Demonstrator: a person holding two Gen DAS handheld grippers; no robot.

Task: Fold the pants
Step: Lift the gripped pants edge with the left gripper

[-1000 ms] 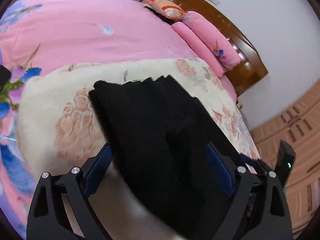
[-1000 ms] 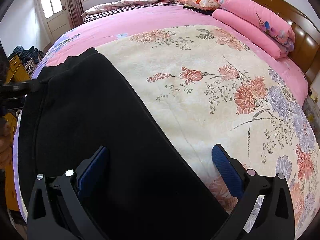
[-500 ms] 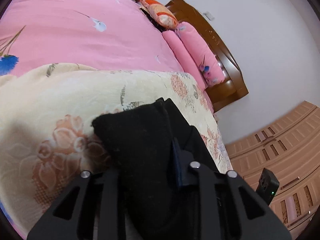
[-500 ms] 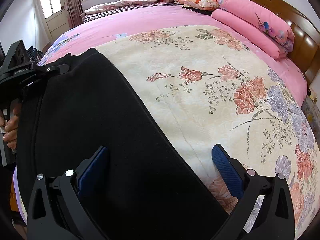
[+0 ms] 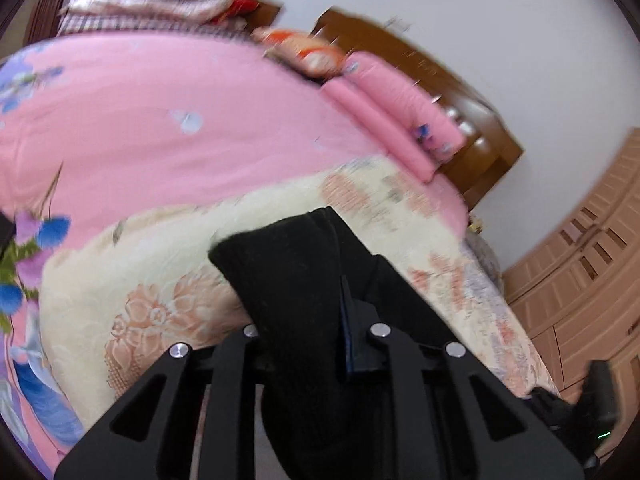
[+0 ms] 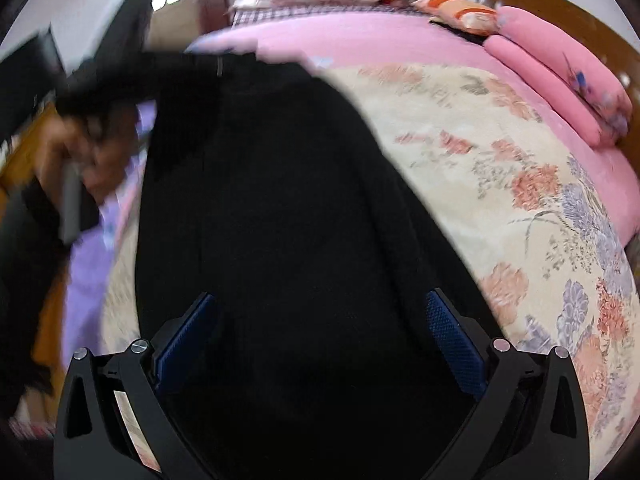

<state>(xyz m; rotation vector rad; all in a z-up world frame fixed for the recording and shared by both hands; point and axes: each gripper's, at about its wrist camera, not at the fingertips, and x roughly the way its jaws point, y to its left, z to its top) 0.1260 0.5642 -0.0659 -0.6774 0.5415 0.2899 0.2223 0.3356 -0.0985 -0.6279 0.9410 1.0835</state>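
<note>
Black pants [image 6: 280,208] of thick, matte cloth lie across a cream floral quilt [image 6: 520,208] on a pink-covered bed [image 5: 160,120]. My left gripper [image 5: 304,320] is clamped on a bunched fold of them, the cloth rising between its fingers. Its left pad is buried in the fabric. My right gripper [image 6: 320,336] stands wide over the flat leg, blue pads [image 6: 452,340] spread either side. The far end of the pants and my left hand [image 6: 80,148] are blurred.
</note>
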